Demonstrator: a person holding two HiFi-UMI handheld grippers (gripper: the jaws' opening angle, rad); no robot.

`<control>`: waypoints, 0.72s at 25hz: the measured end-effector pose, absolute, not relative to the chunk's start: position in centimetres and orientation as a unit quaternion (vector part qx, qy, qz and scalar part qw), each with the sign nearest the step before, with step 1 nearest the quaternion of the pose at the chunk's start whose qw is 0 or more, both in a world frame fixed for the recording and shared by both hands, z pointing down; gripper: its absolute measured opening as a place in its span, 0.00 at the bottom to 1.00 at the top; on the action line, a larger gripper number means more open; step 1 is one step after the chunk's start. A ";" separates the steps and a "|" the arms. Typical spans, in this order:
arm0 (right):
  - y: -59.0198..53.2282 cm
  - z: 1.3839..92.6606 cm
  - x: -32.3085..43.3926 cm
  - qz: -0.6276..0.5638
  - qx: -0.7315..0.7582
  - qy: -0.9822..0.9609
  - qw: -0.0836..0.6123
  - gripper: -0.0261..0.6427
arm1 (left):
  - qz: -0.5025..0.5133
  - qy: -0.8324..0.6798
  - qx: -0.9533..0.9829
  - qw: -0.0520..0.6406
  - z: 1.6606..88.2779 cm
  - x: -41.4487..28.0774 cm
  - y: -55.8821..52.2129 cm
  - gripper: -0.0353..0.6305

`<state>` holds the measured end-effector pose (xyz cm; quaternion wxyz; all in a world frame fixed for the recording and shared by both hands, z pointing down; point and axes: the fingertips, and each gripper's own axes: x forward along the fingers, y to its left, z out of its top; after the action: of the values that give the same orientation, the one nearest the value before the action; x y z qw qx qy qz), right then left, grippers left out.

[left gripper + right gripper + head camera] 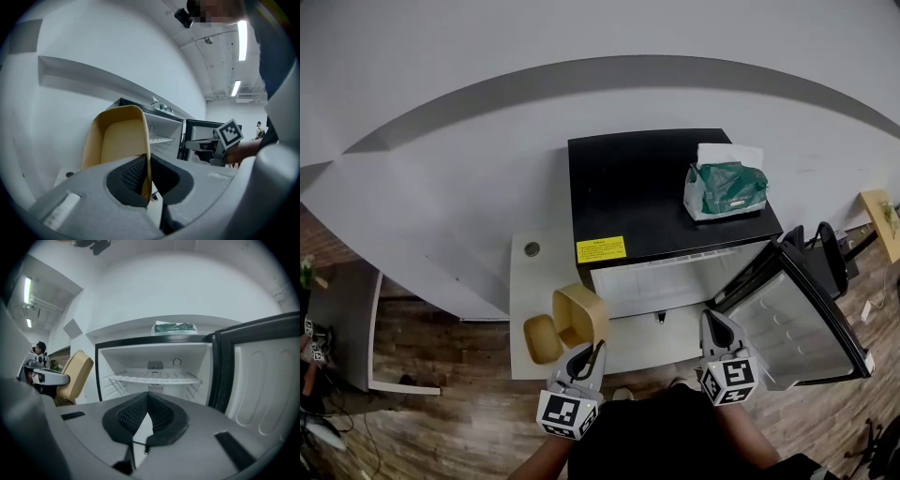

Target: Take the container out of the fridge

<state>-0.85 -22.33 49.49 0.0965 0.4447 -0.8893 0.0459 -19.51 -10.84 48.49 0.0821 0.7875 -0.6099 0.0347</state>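
Observation:
A tan, open-topped container (579, 317) hangs tipped on its side in front of the fridge (661, 192), to the left of the open compartment. My left gripper (586, 361) is shut on the container's rim, and the thin wall (117, 140) stands clamped between the pads of the left gripper (146, 161). My right gripper (719, 333) is shut with nothing in it, in front of the open fridge. In the right gripper view, the right gripper (147, 399) points at the bare wire shelf (154, 377), with the container (75, 373) off to the left.
The fridge door (802, 323) stands open to the right. A green tissue pack (727, 186) lies on the black fridge top. A low white table (530, 281) stands left of the fridge, and a smaller tan piece (542, 337) shows beside the container. The floor is wood.

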 end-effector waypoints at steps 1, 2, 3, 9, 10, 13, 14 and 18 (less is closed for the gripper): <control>-22.4 49.3 -1.2 0.042 0.442 -0.891 0.096 0.04 | 0.033 -0.614 0.785 0.082 48.3 -20.0 -10.7 0.09; -22.5 49.3 -1.5 0.039 0.440 -0.892 0.097 0.04 | 0.030 -0.618 0.781 0.083 48.3 -20.5 -10.6 0.09; -22.5 49.3 -1.8 0.037 0.439 -0.892 0.097 0.04 | 0.027 -0.624 0.777 0.086 48.3 -21.0 -10.5 0.09; -22.6 49.0 -3.0 0.027 0.433 -0.896 0.097 0.04 | 0.013 -0.660 0.744 0.099 48.8 -23.6 -9.8 0.09; -22.6 48.9 -3.2 0.024 0.431 -0.897 0.096 0.04 | 0.013 -0.664 0.741 0.098 48.9 -23.8 -9.7 0.09; -22.4 48.7 -3.6 0.020 0.430 -0.898 0.093 0.04 | 0.018 -0.667 0.738 0.100 49.2 -24.2 -9.7 0.09; -22.4 48.7 -3.7 0.020 0.431 -0.898 0.092 0.04 | 0.020 -0.666 0.739 0.102 49.4 -24.3 -9.7 0.09; -22.2 48.7 -3.9 0.021 0.432 -0.897 0.091 0.04 | 0.025 -0.667 0.737 0.103 49.7 -24.8 -10.0 0.09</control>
<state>-3.88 -22.18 48.74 0.0909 0.4320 -0.8970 0.0214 -24.77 -10.01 49.75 0.1031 0.7371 -0.6674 0.0254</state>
